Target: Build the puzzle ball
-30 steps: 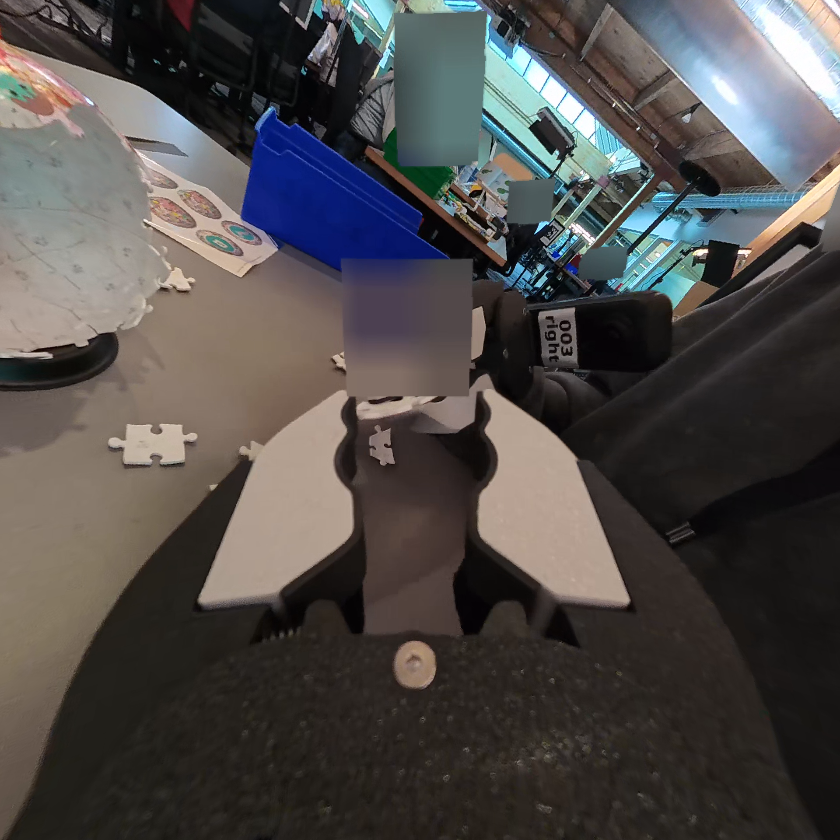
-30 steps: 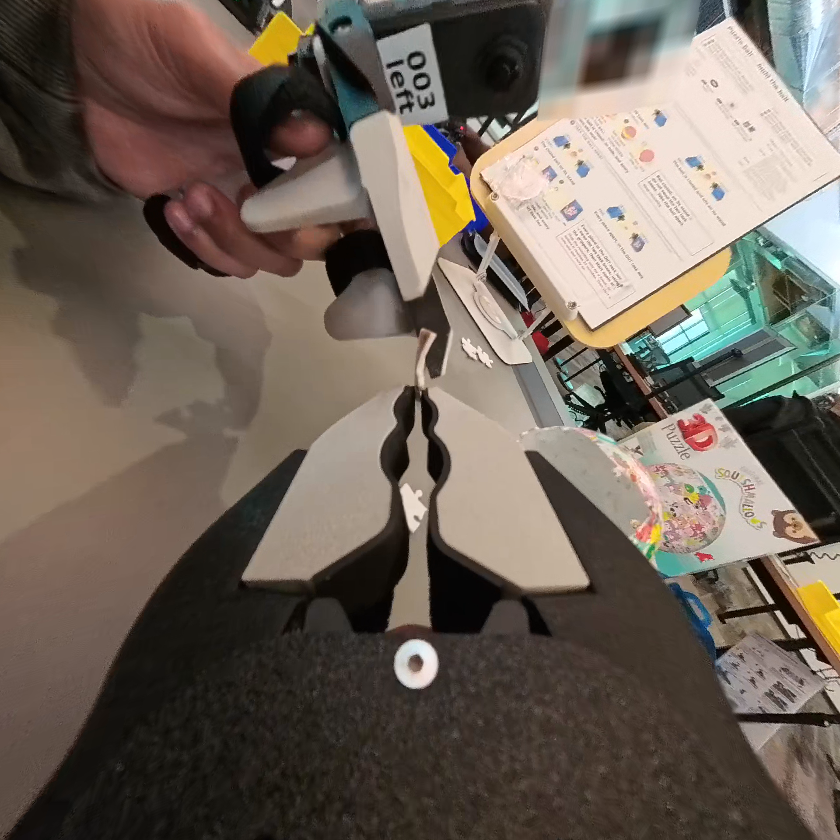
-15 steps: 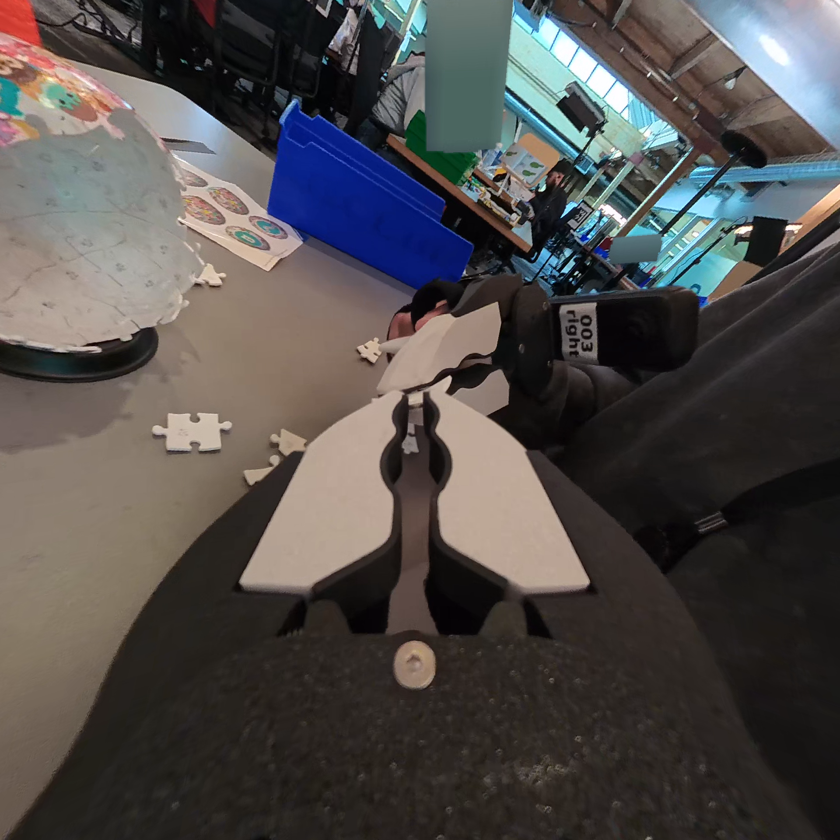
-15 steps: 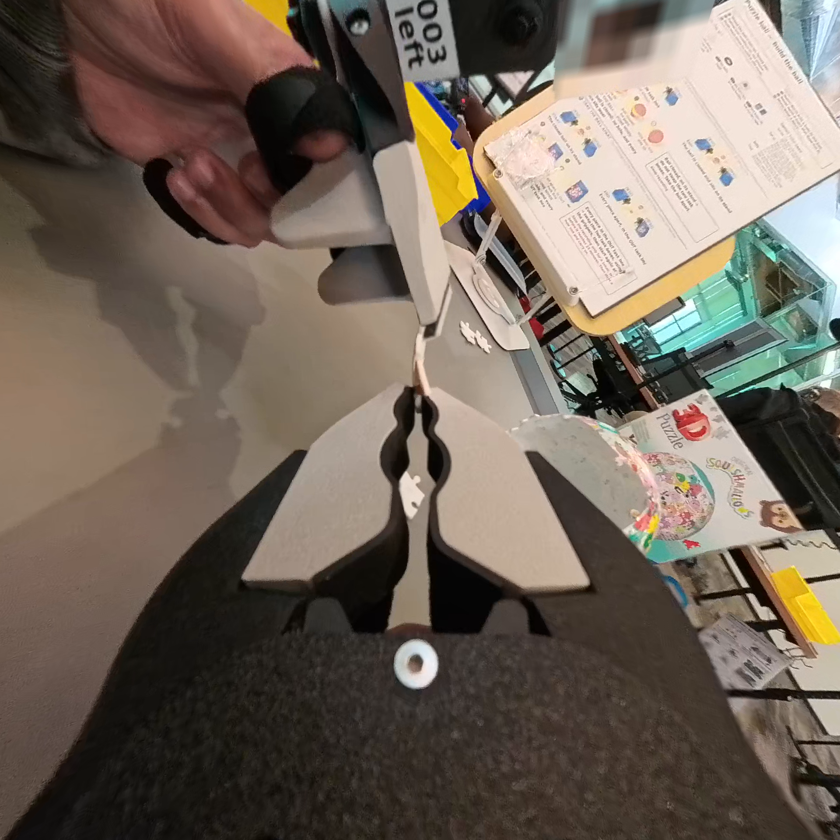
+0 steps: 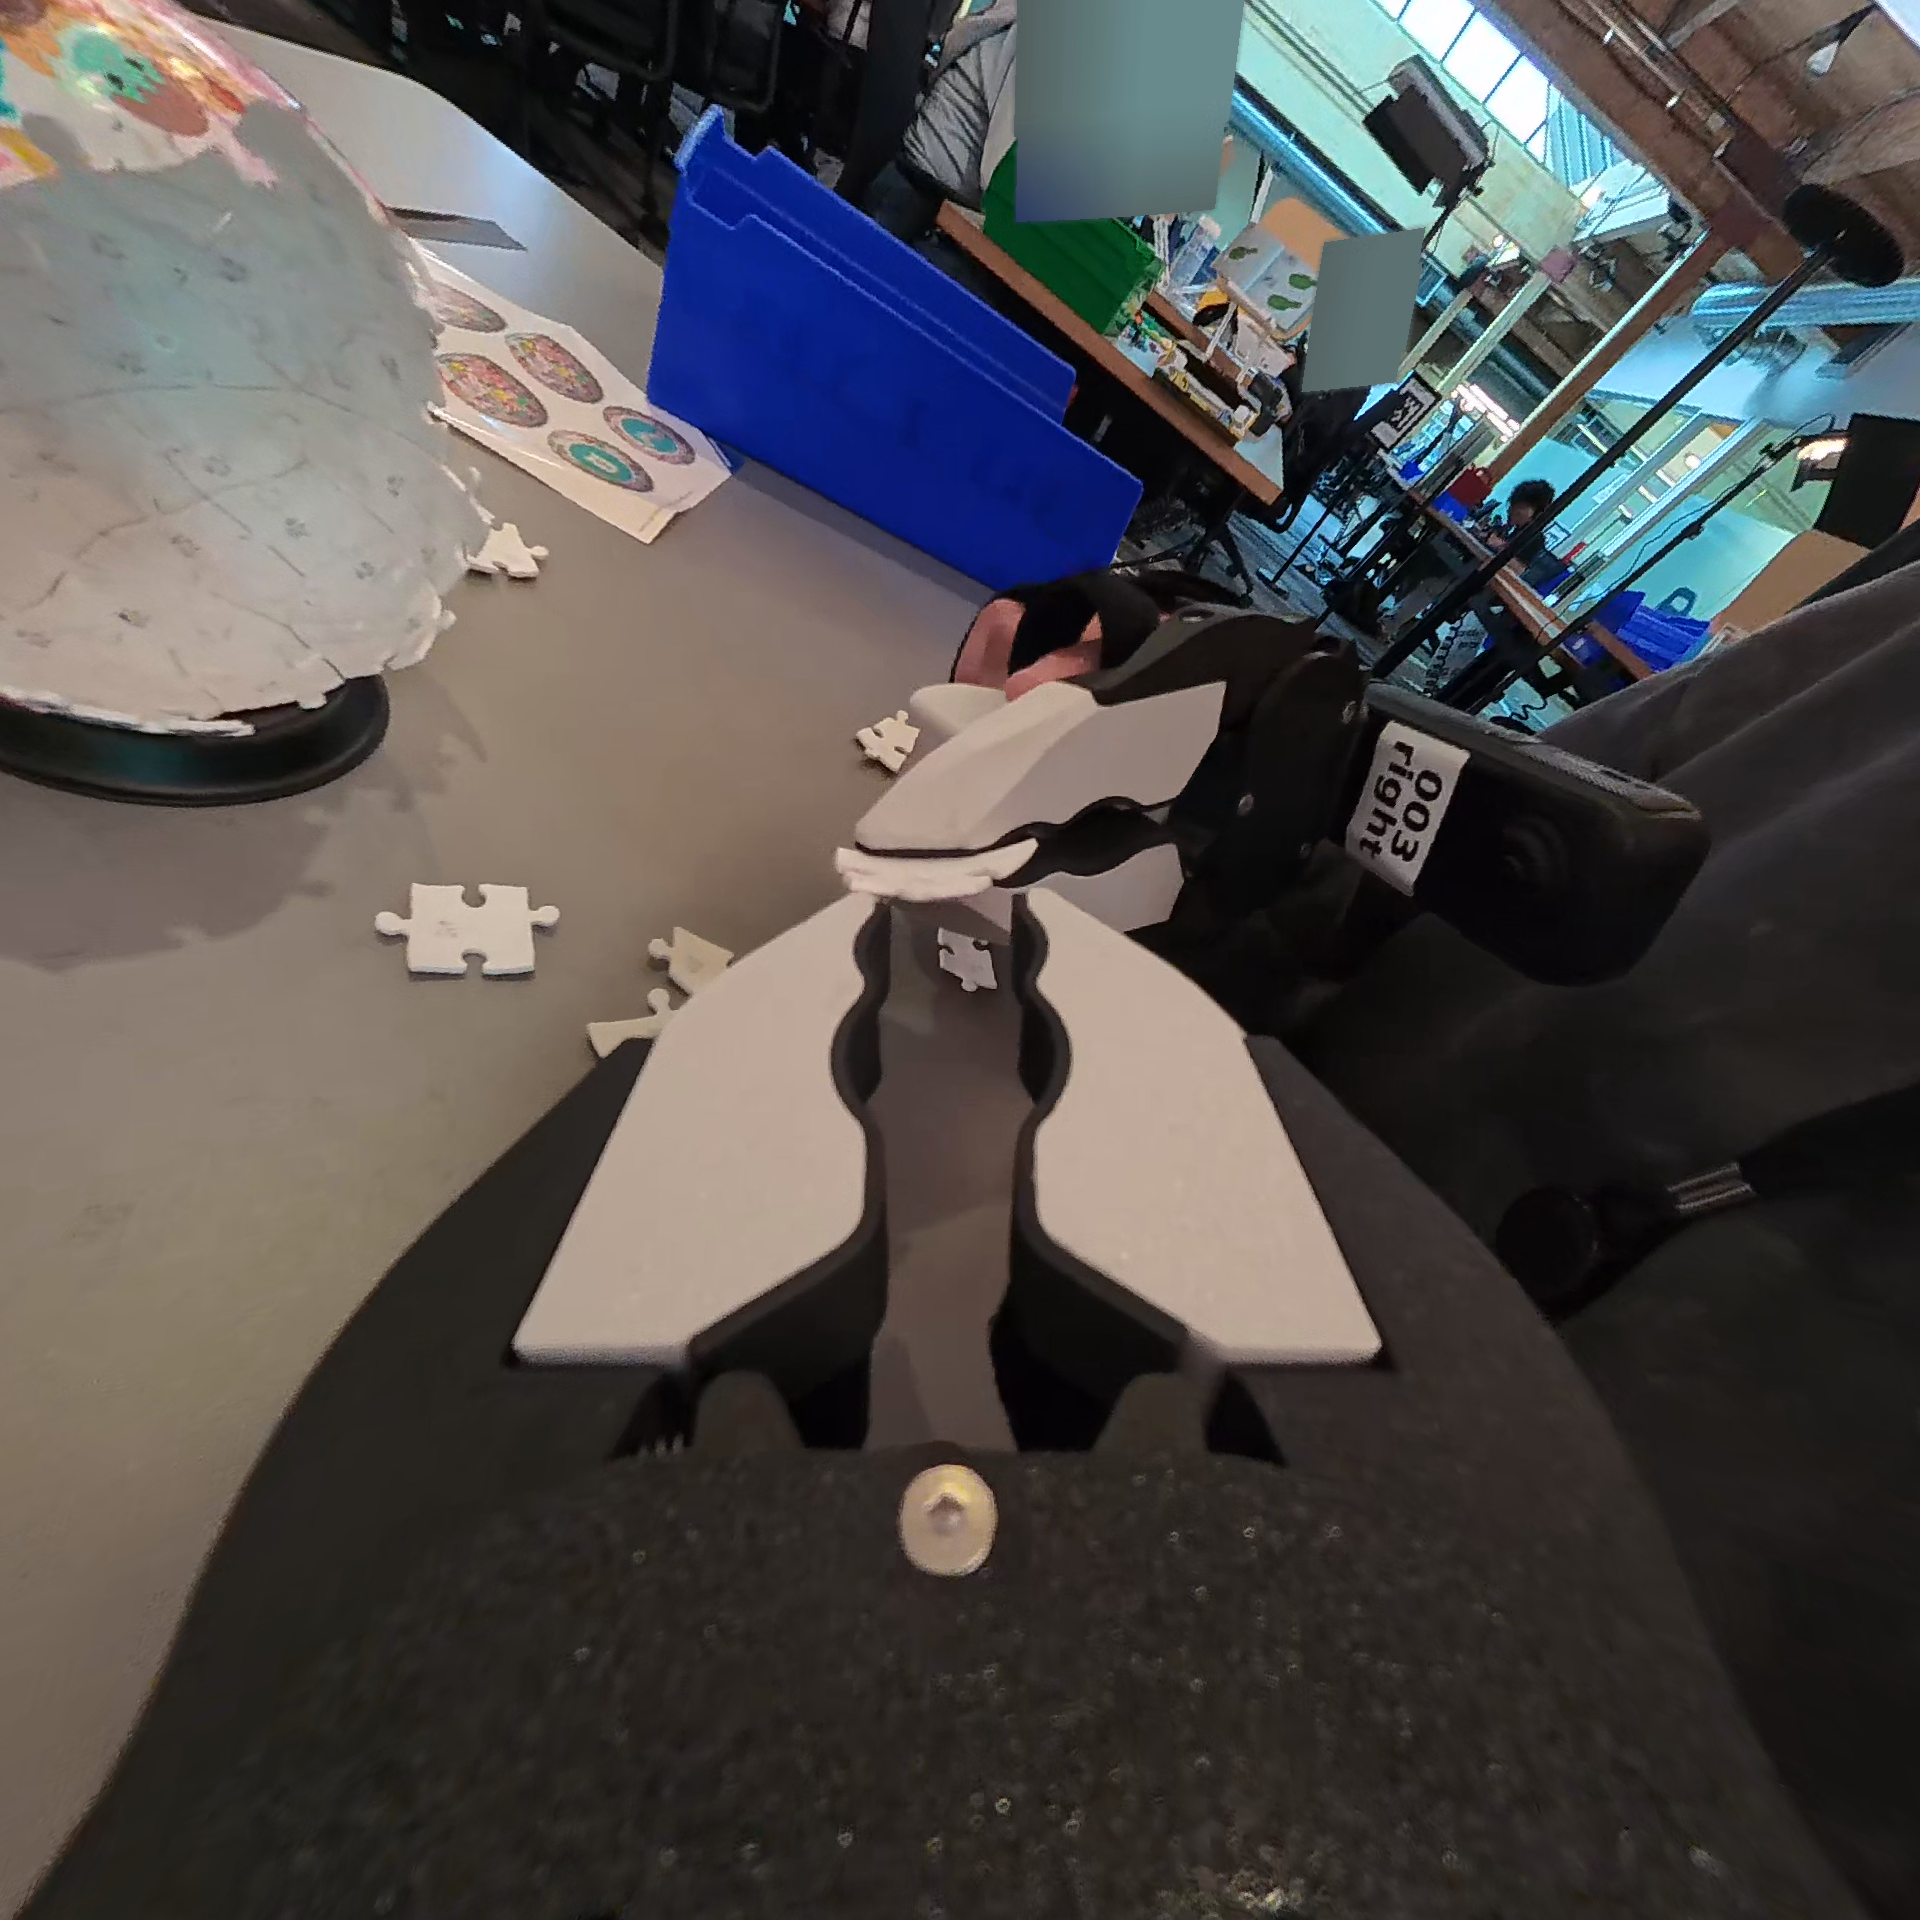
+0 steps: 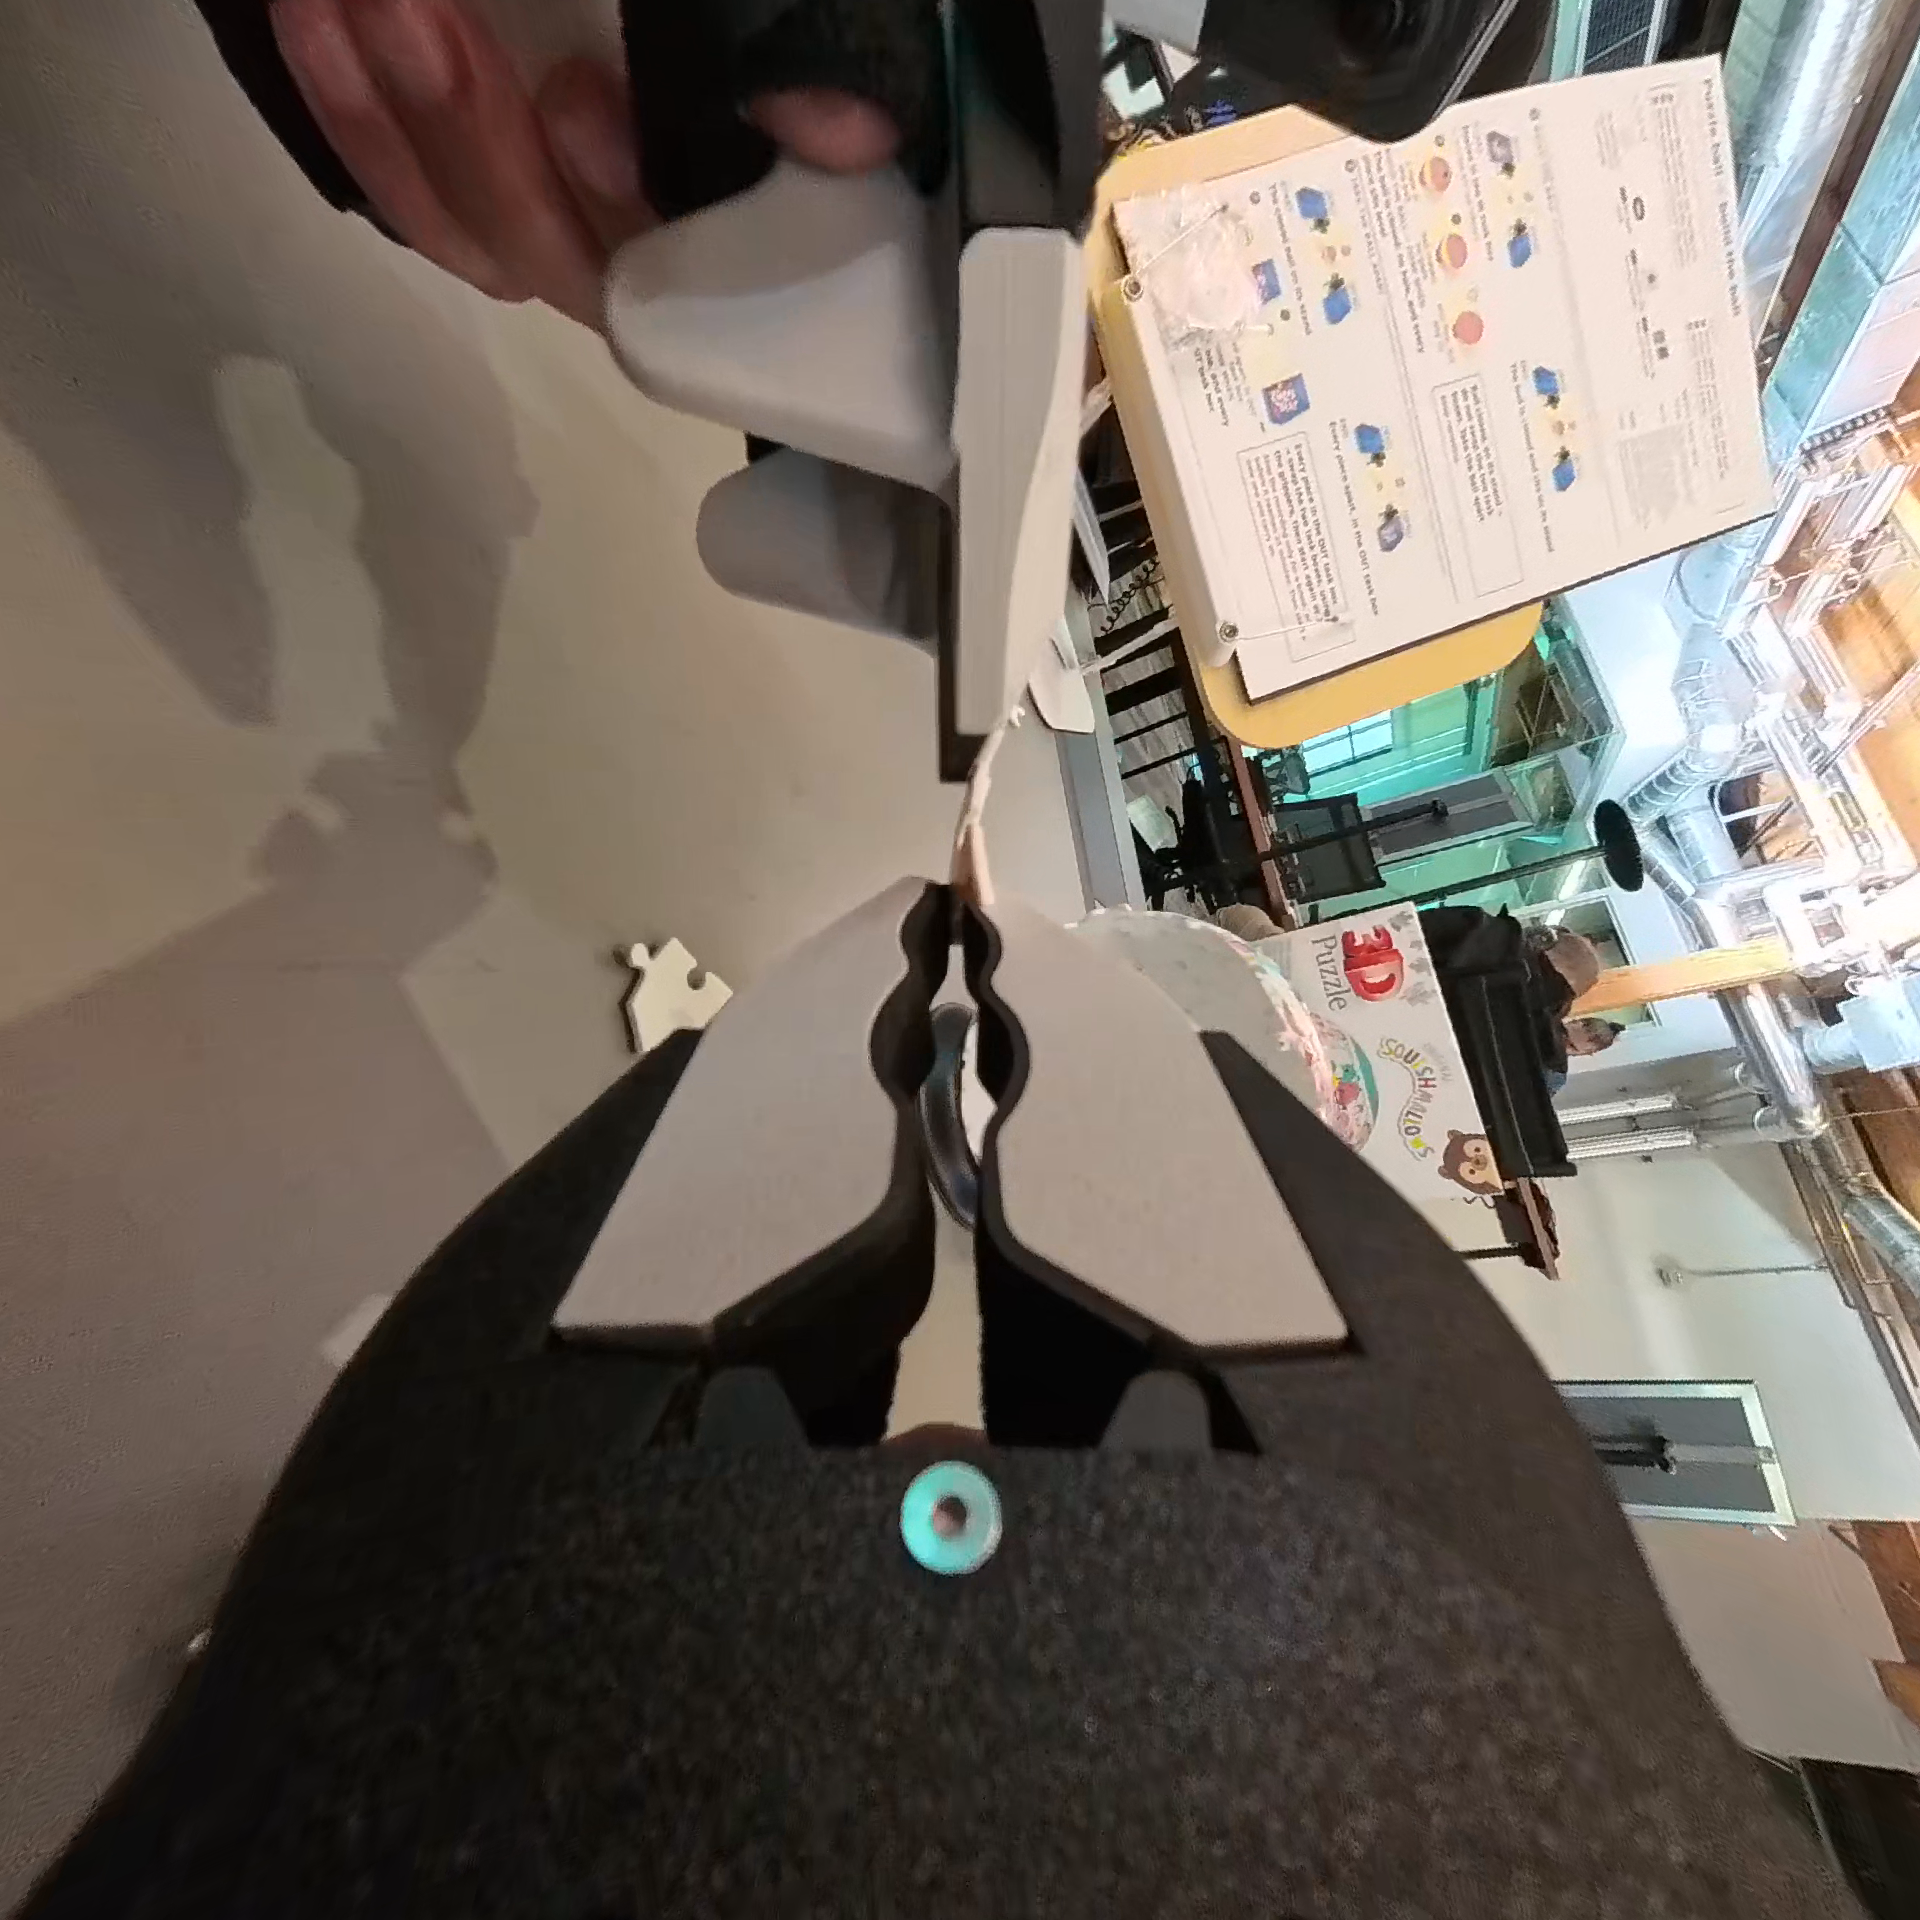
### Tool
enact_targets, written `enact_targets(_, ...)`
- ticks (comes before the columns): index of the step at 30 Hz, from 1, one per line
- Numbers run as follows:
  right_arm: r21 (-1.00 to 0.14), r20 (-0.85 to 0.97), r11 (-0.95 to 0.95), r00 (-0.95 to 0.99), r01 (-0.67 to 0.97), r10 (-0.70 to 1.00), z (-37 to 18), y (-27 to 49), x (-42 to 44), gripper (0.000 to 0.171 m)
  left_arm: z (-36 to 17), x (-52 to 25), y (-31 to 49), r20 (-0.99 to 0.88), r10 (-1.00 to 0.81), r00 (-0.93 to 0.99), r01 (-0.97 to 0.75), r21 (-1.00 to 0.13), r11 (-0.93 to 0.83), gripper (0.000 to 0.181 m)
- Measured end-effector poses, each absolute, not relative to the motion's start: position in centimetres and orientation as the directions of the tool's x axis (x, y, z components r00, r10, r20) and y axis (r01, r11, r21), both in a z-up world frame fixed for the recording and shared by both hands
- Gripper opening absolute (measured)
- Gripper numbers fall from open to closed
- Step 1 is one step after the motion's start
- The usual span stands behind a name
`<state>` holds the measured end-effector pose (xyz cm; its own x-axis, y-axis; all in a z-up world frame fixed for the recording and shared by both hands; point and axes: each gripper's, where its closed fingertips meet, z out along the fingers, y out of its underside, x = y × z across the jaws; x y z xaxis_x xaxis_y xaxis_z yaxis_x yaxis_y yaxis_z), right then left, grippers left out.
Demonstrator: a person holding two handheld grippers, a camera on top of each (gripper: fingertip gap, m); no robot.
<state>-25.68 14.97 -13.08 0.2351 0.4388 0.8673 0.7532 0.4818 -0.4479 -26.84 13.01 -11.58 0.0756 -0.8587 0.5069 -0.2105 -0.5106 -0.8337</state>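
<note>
- Grey bench [image 5: 260, 1091] filled the left half of the left wrist view, with a workshop of tables and stands behind it in the upper right.
- Partly built puzzle ball [image 5: 177, 447], white inside and colourful at its top edge, sat on a dark round stand [image 5: 208, 738] in the upper left of that view.
- Loose white puzzle pieces lay on the bench: a joined pair [image 5: 468, 927] left of centre, 1 piece [image 5: 506, 551] just beside the ball's edge, and others near the gripper tips.
- Blue bin [image 5: 873, 416] stood at upper centre, a printed sheet [image 5: 566, 416] with round pictures lying to its left.
- Left gripper [image 5: 945, 920] was released at lower centre, its jaws apart with bench showing between them.
- Right gripper [image 5: 914, 860] entered from the right, clenched on a white puzzle piece [image 5: 904, 878] held flat just above the left gripper's tips.
- From the right wrist view, the right gripper [image 6: 954, 902] pinched that piece [image 6: 977, 831] edge-on at frame centre, and the piece rose to meet the left gripper [image 6: 966, 743] above.
- A hand [image 6: 468, 156] gripped the left gripper at the upper left.
- An instruction board [image 6: 1455, 384] stood upper right, a puzzle box [image 6: 1382, 1039] at middle right.
</note>
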Motion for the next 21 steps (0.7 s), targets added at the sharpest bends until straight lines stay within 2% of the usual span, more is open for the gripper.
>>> enact_targets(6,-0.445,0.868,0.508,0.217,0.737,0.446,-12.9,14.3,-26.1,0.002,-11.3,-27.1,13.2,0.522,-0.851,0.064,-0.189,-0.831,-0.524,0.006)
enact_targets(21,-0.428,0.868,0.516,0.177,0.742,0.465,-13.5,13.7,-26.3,0.002,-13.0,-27.5,14.4,0.544,-0.828,0.134,-0.216,-0.799,-0.561,0.005)
